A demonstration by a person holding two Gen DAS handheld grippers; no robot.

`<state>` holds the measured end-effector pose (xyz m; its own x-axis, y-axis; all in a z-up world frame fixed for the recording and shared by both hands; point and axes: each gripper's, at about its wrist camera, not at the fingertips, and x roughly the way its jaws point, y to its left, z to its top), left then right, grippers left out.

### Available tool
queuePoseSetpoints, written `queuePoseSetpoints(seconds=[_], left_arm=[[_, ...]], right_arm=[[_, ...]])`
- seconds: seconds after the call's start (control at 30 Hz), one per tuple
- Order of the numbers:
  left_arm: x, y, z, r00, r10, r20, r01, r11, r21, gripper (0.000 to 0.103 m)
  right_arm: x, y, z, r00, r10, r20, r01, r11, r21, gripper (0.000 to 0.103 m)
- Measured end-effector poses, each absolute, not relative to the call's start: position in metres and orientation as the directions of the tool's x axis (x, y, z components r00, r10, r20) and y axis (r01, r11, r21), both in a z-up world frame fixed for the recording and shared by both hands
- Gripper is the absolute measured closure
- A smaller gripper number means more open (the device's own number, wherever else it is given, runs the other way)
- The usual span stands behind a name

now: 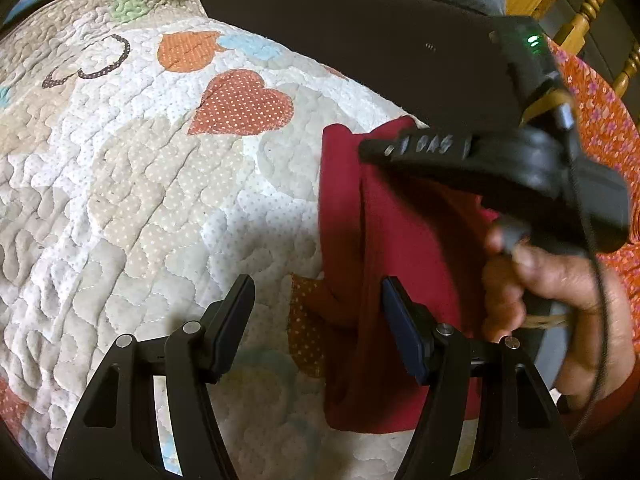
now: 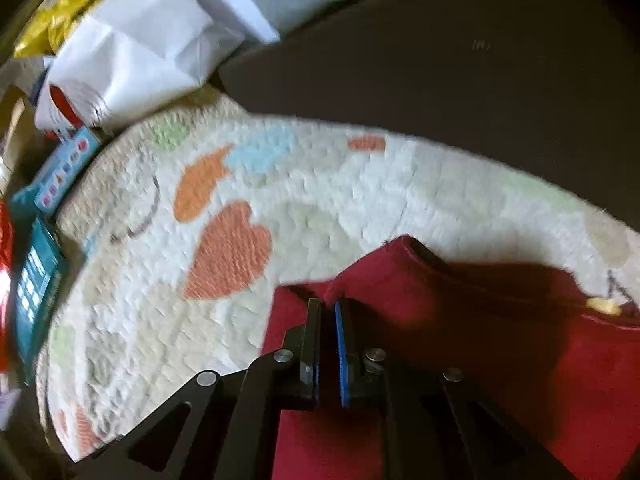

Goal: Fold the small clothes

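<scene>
A dark red garment point(image 1: 400, 248) lies on a quilted heart-pattern cover point(image 1: 140, 184). My left gripper point(image 1: 318, 292) is open and empty, its right finger point(image 1: 400, 320) over the garment's left edge. The right gripper's body point(image 1: 500, 160), held in a hand, reaches over the garment's top edge in the left wrist view. In the right wrist view the right gripper point(image 2: 327, 306) is nearly shut, and a raised fold of the red garment point(image 2: 480, 320) sits at its tips. Whether the cloth is pinched between the pads is hidden.
A dark brown cushion point(image 1: 380, 40) borders the quilt at the back. White bags point(image 2: 132, 52), a yellow bag point(image 2: 60, 20) and teal boxes point(image 2: 36, 280) lie past the quilt's left edge. A wooden chair point(image 1: 580, 20) stands at the far right.
</scene>
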<state>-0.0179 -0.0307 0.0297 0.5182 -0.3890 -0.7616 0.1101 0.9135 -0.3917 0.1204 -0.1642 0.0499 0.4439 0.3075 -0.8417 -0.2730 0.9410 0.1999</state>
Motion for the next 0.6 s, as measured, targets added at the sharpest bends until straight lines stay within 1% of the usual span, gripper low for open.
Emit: queuePoseSetpoints(seconds=[0.03, 0.07, 0.1, 0.13, 0.17, 0.23, 0.37, 0.43, 0.47, 0.5, 0.53, 0.6], left_arm=[[-0.018, -0.031, 0.03, 0.519, -0.388, -0.762, 0.112, 0.914, -0.39, 0.037], [-0.018, -0.031, 0.03, 0.52, -0.388, -0.761, 0.112, 0.914, -0.39, 0.037], [-0.019, -0.031, 0.03, 0.52, -0.389, -0.76, 0.111, 0.913, -0.391, 0.037], [-0.019, -0.031, 0.03, 0.521, -0.389, -0.76, 0.111, 0.913, -0.392, 0.037], [-0.019, -0.031, 0.03, 0.521, -0.388, -0.76, 0.109, 0.914, -0.392, 0.037], [-0.021, -0.031, 0.032, 0.526, -0.387, -0.757, 0.108, 0.914, -0.391, 0.037], [-0.023, -0.028, 0.037, 0.552, -0.377, -0.744, 0.105, 0.916, -0.387, 0.037], [-0.022, -0.026, 0.036, 0.547, -0.379, -0.746, 0.101, 0.915, -0.391, 0.037], [-0.022, -0.025, 0.034, 0.543, -0.384, -0.747, 0.098, 0.912, -0.397, 0.037], [-0.02, -0.024, 0.033, 0.537, -0.389, -0.748, 0.095, 0.909, -0.405, 0.037], [-0.019, -0.024, 0.032, 0.534, -0.392, -0.749, 0.094, 0.908, -0.409, 0.037], [-0.018, -0.024, 0.032, 0.532, -0.394, -0.749, 0.095, 0.907, -0.41, 0.037]], right_arm=[[0.12, -0.165, 0.047, 0.44, 0.305, -0.845, -0.281, 0.94, 0.193, 0.095], [0.117, -0.166, 0.049, 0.454, 0.309, -0.836, -0.294, 0.938, 0.187, 0.09], [0.113, -0.167, 0.055, 0.46, 0.319, -0.829, -0.309, 0.932, 0.188, 0.077], [0.109, -0.169, 0.061, 0.458, 0.338, -0.823, -0.32, 0.926, 0.202, 0.072], [0.104, -0.173, 0.069, 0.46, 0.367, -0.808, -0.33, 0.916, 0.228, 0.071], [0.097, -0.179, 0.082, 0.49, 0.374, -0.787, -0.333, 0.915, 0.227, 0.071], [0.092, -0.187, 0.102, 0.574, 0.32, -0.754, -0.314, 0.936, 0.158, 0.071], [0.096, -0.188, 0.102, 0.59, 0.28, -0.757, -0.281, 0.95, 0.132, 0.076], [0.1, -0.187, 0.1, 0.596, 0.243, -0.765, -0.255, 0.961, 0.106, 0.083], [0.105, -0.188, 0.095, 0.6, 0.199, -0.775, -0.225, 0.972, 0.076, 0.087], [0.109, -0.189, 0.093, 0.597, 0.188, -0.78, -0.211, 0.975, 0.074, 0.087], [0.12, -0.192, 0.079, 0.573, 0.21, -0.792, -0.191, 0.974, 0.121, 0.088]])
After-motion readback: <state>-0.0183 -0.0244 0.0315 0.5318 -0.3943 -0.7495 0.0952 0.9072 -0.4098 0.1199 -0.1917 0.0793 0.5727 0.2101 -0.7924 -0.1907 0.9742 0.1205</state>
